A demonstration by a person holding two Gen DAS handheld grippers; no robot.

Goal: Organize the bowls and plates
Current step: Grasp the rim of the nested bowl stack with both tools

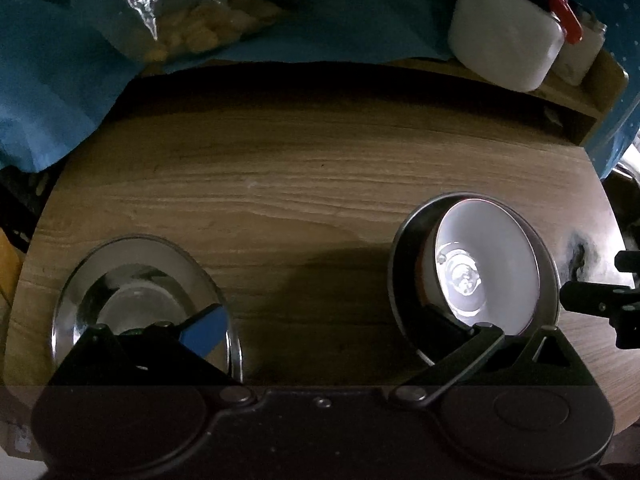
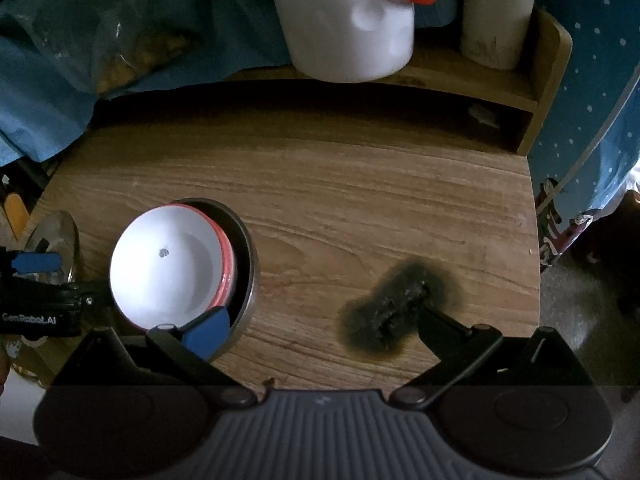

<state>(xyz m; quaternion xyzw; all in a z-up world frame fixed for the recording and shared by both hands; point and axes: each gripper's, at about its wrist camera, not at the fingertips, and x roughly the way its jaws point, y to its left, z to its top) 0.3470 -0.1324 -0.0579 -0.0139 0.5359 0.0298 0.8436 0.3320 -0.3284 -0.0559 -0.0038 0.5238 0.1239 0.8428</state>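
Two grippers hover, jaws spread: left gripper [image 1: 332, 320], right gripper [image 2: 320, 320]. White bowl [image 2: 168, 266] sits tilted inside a dark pan [image 2: 244, 264] on the bench [image 2: 340, 200]; steel plate [image 1: 132, 276] lies left of the pan.

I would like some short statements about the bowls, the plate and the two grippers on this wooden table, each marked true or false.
1. The white bowl with a red outside sits inside a dark round metal dish. True.
2. The shiny steel plate is stacked under the white bowl. False: it lies apart, alone on the wooden table.
3. The right gripper is open. True.
4. The left gripper holds the steel plate. False: it is open and grips nothing.
5. The table bears a dark burnt patch. True.
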